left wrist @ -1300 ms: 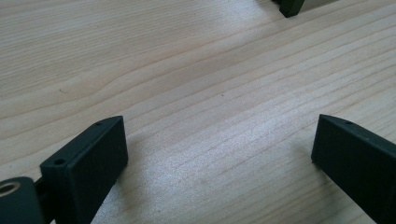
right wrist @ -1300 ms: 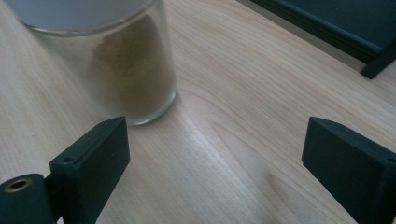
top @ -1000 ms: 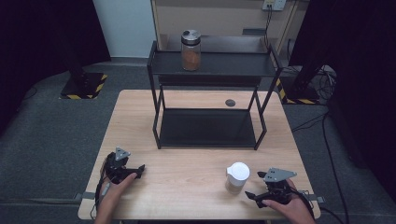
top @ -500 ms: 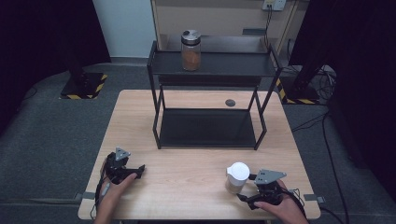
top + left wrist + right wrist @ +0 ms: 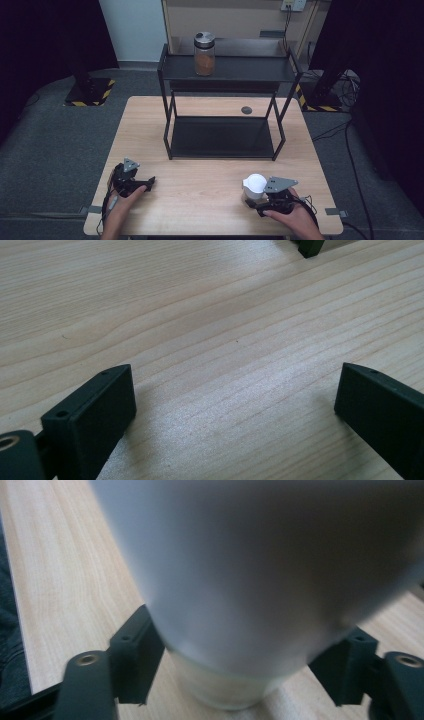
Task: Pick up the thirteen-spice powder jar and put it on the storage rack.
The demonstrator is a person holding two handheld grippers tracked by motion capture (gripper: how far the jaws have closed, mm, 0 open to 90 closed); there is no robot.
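A white container (image 5: 255,184) stands on the wooden table (image 5: 210,180) near its front right. My right gripper (image 5: 252,196) reaches it from the right, and its jaws have just been closing and now press on both sides. In the right gripper view the container (image 5: 260,580) looms large and blurred, with a pad (image 5: 136,652) tight against its lower part. At the front left my left gripper (image 5: 148,183) rests low over the table. Its jaws stand wide apart in the left gripper view, where my left gripper (image 5: 235,400) has only bare wood between its pads.
A black two-tier rack (image 5: 225,75) stands at the table's back middle, with a glass jar of orange-brown contents (image 5: 204,54) on its top shelf. A small dark disc (image 5: 246,110) lies on the table behind the rack. Dark floor surrounds the table.
My right gripper has moved left up to the white container and closed around it. The left gripper has stayed where it was.
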